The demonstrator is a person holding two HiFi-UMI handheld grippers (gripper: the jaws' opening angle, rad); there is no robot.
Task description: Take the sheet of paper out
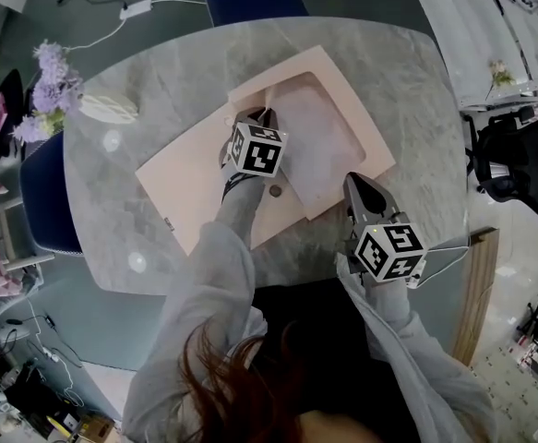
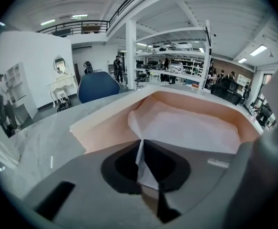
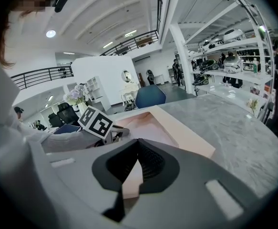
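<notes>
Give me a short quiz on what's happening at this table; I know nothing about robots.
1. True or false: the left gripper is shut on the sheet of paper.
2. What is between the jaws of the right gripper? A) the edge of the pink box; B) a cup; C) nothing.
3. Fill in: the sheet of paper lies inside the ___.

Key: 1 true; 2 A; 3 pink box.
</notes>
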